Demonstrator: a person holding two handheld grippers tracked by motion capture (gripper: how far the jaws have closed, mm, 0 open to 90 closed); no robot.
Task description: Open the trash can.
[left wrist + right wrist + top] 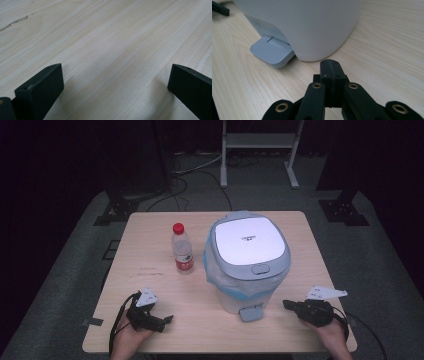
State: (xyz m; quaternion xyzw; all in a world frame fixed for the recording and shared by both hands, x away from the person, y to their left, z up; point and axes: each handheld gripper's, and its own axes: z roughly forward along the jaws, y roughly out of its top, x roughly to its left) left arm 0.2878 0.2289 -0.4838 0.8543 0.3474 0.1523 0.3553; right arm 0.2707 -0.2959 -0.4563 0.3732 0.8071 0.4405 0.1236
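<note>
Looking down from the high view: white pedal bin [248, 262] stands mid-tabletop [150, 320], lid down, blue liner bunched at its left side, grey pedal [250, 312] facing the person. Water bottle [182, 248] stands just left of the bin, apart from it. Left hand-held gripper [167, 319] sits low at the near left, well apart from the bin. Right hand-held gripper [286, 304] sits near right, tips aimed at the pedal, near it but not touching.

Left gripper view: jaws stand wide apart, nothing between, bare wood under them.

Right gripper view: right hand-held gripper [330, 66] has jaws pressed together, empty. Bin wall [312, 25] just ahead; pedal [272, 51] ahead-left, flat, not pressed.

Progress, as a judgement: early stage. Likely step is pressing the pedal with the closed right tips to open the lid. Lid unopened, bottle untouched, so nearly everything is left.
</note>
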